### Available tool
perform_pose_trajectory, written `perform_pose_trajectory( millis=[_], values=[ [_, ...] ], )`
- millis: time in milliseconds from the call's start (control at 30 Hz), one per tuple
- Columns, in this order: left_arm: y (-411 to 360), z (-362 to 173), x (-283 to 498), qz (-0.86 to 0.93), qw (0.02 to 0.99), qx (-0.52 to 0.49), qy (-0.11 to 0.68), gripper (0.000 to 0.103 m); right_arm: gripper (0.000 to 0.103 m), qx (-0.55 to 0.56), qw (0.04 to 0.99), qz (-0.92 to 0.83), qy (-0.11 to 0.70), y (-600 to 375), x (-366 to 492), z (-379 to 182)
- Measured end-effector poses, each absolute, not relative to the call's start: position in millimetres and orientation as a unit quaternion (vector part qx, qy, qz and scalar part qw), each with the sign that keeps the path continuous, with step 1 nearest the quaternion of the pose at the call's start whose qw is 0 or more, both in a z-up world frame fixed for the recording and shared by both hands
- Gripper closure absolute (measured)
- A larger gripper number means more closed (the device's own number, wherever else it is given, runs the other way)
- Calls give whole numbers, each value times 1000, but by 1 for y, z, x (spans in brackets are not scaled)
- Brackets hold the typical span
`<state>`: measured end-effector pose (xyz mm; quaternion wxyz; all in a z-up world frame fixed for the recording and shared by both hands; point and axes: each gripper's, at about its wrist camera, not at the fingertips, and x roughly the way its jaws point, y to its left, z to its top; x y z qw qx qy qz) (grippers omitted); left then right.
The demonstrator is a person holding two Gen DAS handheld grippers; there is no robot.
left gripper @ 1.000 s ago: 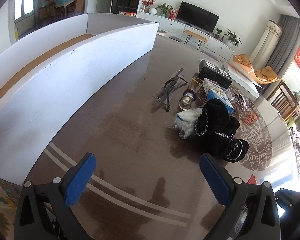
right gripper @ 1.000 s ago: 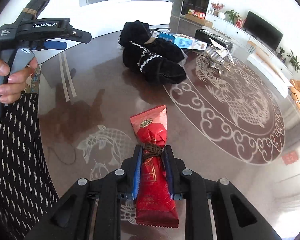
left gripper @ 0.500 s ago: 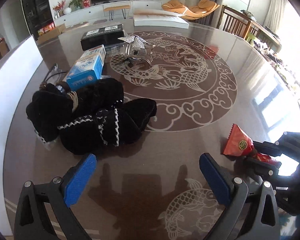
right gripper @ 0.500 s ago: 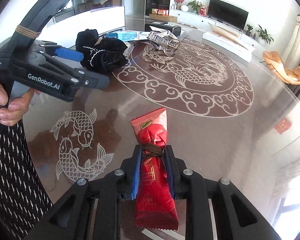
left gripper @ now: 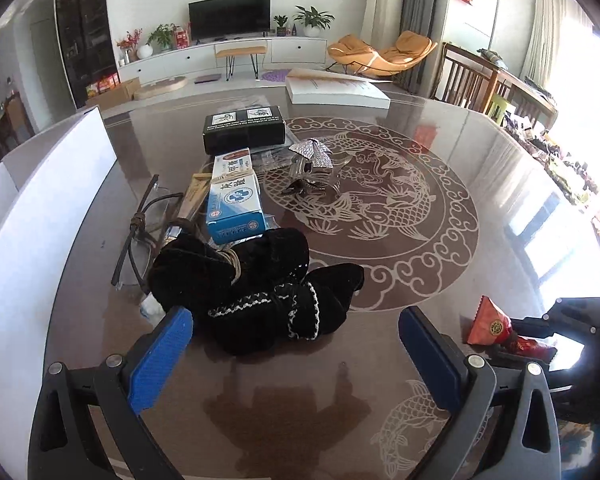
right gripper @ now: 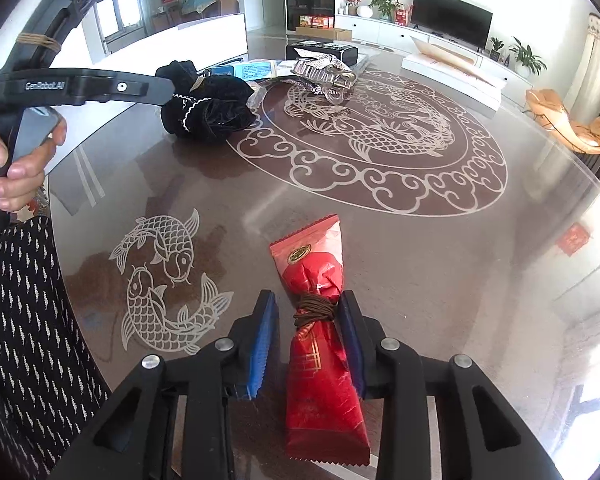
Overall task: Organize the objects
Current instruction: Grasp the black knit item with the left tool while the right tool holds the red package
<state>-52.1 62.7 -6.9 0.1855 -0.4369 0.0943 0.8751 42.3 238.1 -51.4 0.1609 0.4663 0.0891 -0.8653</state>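
Tongs [right gripper: 306, 340]: black plastic frames, blue ribbed pads, silver screws
Marking: white "GenRobot.AI" lettering
Hand [right gripper: 16, 160]: bare skin
Garment [right gripper: 24, 320]: black, white flecks

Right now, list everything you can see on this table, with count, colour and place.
red snack packet: one, red with a brown cord tie, near edge, between the right tongs' pads
velvet bundle: one, black with white trim, left of centre
medicine box: one, blue and white, behind the bundle
black box: one, black, far side
shiny item: one, silver, on the fish pattern; its kind is unclear
tied rods: count unclear, dark, left of the medicine box
white panel: one, white, upright along the left edge
flat carton: one, white, far edge
table: one, brown, pale fish pattern
left tongs: open, empty
right tongs: open
left hand: on the left handle
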Motion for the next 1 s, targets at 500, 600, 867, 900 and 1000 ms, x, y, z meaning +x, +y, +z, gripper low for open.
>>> perform_pose_trajectory(
  millis=[500,600,867,900,1000],
  values=[
    [60,-12,-38,839,254,-474,85,0,44,465,173,-866,64,250,47,-29],
    [82,-25,-47,833,256,-474,129,0,44,481,181,-855,69,245,39,-33],
    [99,-42,-3,774,358,-495,168,0,44,507,173,-840,87,244,40,-44],
    [94,-41,-3,779,350,-494,163,0,44,509,173,-839,83,246,41,-45],
    [84,-39,-20,795,316,-502,129,0,44,518,177,-833,79,248,40,-50]
  ],
)
